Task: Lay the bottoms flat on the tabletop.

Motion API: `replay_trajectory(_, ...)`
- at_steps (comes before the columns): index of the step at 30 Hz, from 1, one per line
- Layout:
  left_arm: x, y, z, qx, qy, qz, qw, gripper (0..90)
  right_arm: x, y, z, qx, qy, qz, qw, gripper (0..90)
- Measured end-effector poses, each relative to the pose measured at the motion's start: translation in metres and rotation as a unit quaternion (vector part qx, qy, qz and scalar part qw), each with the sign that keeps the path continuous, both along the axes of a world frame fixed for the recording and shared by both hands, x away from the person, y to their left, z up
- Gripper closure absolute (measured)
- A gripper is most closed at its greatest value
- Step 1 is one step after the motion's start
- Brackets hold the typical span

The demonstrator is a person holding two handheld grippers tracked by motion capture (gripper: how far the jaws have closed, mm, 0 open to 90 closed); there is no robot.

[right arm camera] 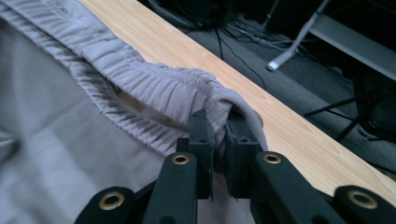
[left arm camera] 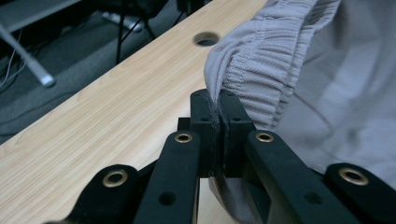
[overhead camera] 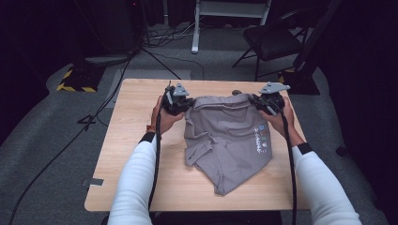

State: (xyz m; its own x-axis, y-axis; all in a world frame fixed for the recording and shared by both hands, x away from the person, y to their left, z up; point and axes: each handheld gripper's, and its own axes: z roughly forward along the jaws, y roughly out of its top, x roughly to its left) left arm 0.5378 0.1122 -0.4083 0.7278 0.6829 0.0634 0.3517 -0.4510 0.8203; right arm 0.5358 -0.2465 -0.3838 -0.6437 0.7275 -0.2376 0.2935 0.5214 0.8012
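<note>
While both claws pinch grey shorts (overhead camera: 228, 140), a wooden table (overhead camera: 141, 108) meets grey carpet (overhead camera: 47, 140).

The shorts (overhead camera: 228, 140) are soft matt grey cloth, smooth over the legs and finely ribbed along the gathered waistband (left arm camera: 261, 65), with a small printed patch (overhead camera: 262, 139) in several colours on 1 leg. The table (overhead camera: 141, 154) has a pale wood-grain top, smooth with a faint sheen. The left gripper (left arm camera: 218, 109) and right gripper (right arm camera: 218, 128) have matt black plastic-looking jaws set with shiny brass-coloured metal rings, and the floor (overhead camera: 47, 140) looks like rough grey carpet.
</note>
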Motion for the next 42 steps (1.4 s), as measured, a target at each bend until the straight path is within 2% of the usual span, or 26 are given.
replay_trajectory(3, 0.018, 0.003, -0.010, 0.003, 0.022, 0.022, 0.9995, 86.0, 0.022, 0.011, -0.008, -0.008, 0.010, -0.009, 0.9999, 82.9)
replay_trajectory(5, 0.026, 0.003, -0.016, 0.004, 0.028, 0.035, 0.9990, 85.5, 0.034, 0.017, -0.013, -0.007, 0.018, -0.017, 0.9997, 82.7)
replay_trajectory(6, 0.030, 0.003, -0.018, 0.009, 0.033, 0.051, 0.9981, 83.3, 0.039, 0.019, -0.015, -0.008, 0.021, -0.021, 0.9995, 81.5)
replay_trajectory(7, 0.032, 0.002, -0.021, 0.008, 0.032, 0.071, 0.9969, 77.6, 0.044, 0.021, -0.018, -0.008, 0.023, -0.027, 0.9993, 75.6)
replay_trajectory(8, 0.033, 0.003, -0.022, 0.001, 0.038, 0.079, 0.9961, 73.6, 0.048, 0.024, -0.020, -0.013, 0.022, -0.040, 0.9989, 68.2)
replay_trajectory(10, 0.034, 0.003, -0.024, -0.004, 0.039, 0.098, 0.9945, 61.6, 0.054, 0.026, -0.025, -0.023, 0.026, -0.064, 0.9974, 59.1)
replay_trajectory(11, 0.033, 0.003, -0.024, -0.006, 0.039, 0.104, 0.9938, 54.7, 0.055, 0.026, -0.026, -0.023, 0.030, -0.067, 0.9970, 53.7)
replay_trajectory(13, 0.028, 0.005, -0.024, -0.004, 0.035, 0.104, 0.9939, 48.5, 0.054, 0.022, -0.028, -0.018, 0.048, -0.064, 0.9966, 49.2)
replay_trajectory(14, 0.025, 0.006, -0.024, -0.005, 0.035, 0.105, 0.9938, 43.3, 0.053, 0.021, -0.029, -0.020, 0.050, -0.064, 0.9965, 46.9)
replay_trajectory(15, 0.020, 0.007, -0.024, -0.016, 0.041, 0.096, 0.9944, 39.4, 0.050, 0.019, -0.030, -0.020, 0.049, -0.065, 0.9965, 45.3)
replay_trajectory(16, 0.016, 0.007, -0.024, -0.016, 0.039, 0.092, 0.9948, 37.3, 0.045, 0.014, -0.031, -0.002, 0.056, -0.057, 0.9968, 44.7)
replay_trajectory(18, 0.001, 0.006, -0.027, -0.014, 0.041, 0.065, 0.9969, 33.2, 0.035, 0.008, -0.034, 0.015, 0.072, -0.038, 0.9966, 44.4)
replay_trajectory(20, -0.014, 0.002, -0.031, 0.003, 0.043, 0.040, 0.9983, 31.3, 0.021, 0.004, -0.039, 0.008, 0.081, -0.013, 0.9966, 44.0)
replay_trajectory(21, -0.025, 0.000, -0.034, 0.005, 0.045, 0.013, 0.9989, 30.2, 0.015, 0.003, -0.041, 0.005, 0.085, -0.005, 0.9963, 43.9)
replay_trajectory(22, -0.034, -0.001, -0.038, 0.007, 0.047, 0.000, 0.9989, 30.7, 0.006, 0.001, -0.046, -0.006, 0.090, 0.007, 0.9959, 43.9)
replay_trajectory(23, -0.040, -0.003, -0.041, 0.009, 0.054, -0.008, 0.9985, 31.1, -0.001, -0.001, -0.050, -0.005, 0.096, 0.017, 0.9952, 43.9)
replay_trajectory(26, -0.059, -0.009, -0.053, 0.012, 0.076, -0.050, 0.9958, 38.4, -0.021, -0.006, -0.062, -0.006, 0.117, 0.047, 0.9920, 44.4)
replay_trajectory(27, -0.065, -0.012, -0.057, 0.021, 0.082, -0.065, 0.9942, 40.1, -0.027, -0.008, -0.067, -0.011, 0.123, 0.054, 0.9909, 44.6)
replay_trajectory(30, -0.081, -0.021, -0.066, 0.032, 0.102, -0.107, 0.9884, 48.7, -0.046, -0.012, -0.084, -0.019, 0.141, 0.072, 0.9872, 44.8)
replay_trajectory(32, -0.090, -0.024, -0.068, 0.050, 0.108, -0.128, 0.9846, 55.3, -0.055, -0.015, -0.093, -0.028, 0.149, 0.077, 0.9854, 45.1)
replay_trajectory(34, -0.098, -0.025, -0.068, 0.053, 0.111, -0.153, 0.9806, 61.8, -0.060, -0.019, -0.099, -0.039, 0.159, 0.076, 0.9835, 45.1)
replay_trajectory(35, -0.102, -0.025, -0.067, 0.058, 0.115, -0.157, 0.9792, 64.9, -0.062, -0.021, -0.101, -0.042, 0.162, 0.075, 0.9830, 44.8)
replay_trajectory(36, -0.103, -0.025, -0.067, 0.068, 0.115, -0.160, 0.9780, 66.0, -0.064, -0.025, -0.102, -0.034, 0.165, 0.072, 0.9831, 44.8)
replay_trajectory(37, -0.106, -0.025, -0.069, 0.070, 0.118, -0.163, 0.9772, 69.3, -0.065, -0.027, -0.102, -0.027, 0.170, 0.069, 0.9826, 44.5)
replay_trajectory(38, -0.110, -0.023, -0.070, 0.068, 0.124, -0.171, 0.9751, 71.2, -0.067, -0.031, -0.103, -0.023, 0.175, 0.067, 0.9821, 44.2)
replay_trajectory(42, -0.124, -0.015, -0.072, 0.073, 0.123, -0.183, 0.9726, 88.4, -0.078, -0.045, -0.104, -0.014, 0.177, 0.054, 0.9826, 44.1)
